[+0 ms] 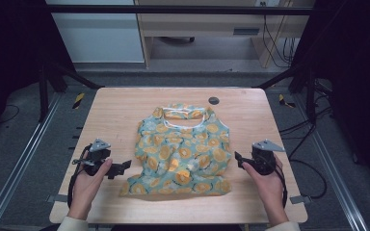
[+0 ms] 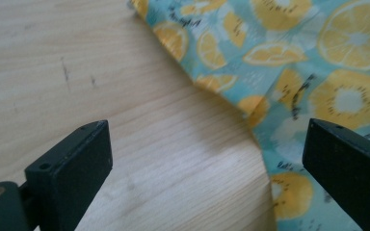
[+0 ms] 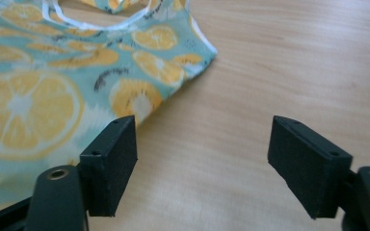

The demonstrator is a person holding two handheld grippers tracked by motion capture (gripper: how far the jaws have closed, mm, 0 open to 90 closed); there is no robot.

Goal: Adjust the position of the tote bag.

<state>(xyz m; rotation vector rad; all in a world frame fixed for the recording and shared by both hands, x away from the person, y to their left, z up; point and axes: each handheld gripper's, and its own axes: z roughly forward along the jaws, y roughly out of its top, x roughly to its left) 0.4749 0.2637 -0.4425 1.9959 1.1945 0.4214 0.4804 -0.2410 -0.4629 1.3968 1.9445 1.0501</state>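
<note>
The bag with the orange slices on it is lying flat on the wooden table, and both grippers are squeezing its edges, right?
Not quite. The bag does lie flat on the wooden table, but neither gripper is squeezing it. The left gripper view shows the left gripper with its jaws wide apart and nothing pinched; the right gripper view shows the same for the right gripper, open over bare wood beside the bag.

A light wooden table (image 1: 115,108) with rounded corners and visible grain carries a teal fabric tote bag printed with orange citrus slices (image 1: 183,154), lying flat near the middle, handles toward the far edge. A small dark round disc (image 1: 214,100) sits just beyond the handles.
</note>
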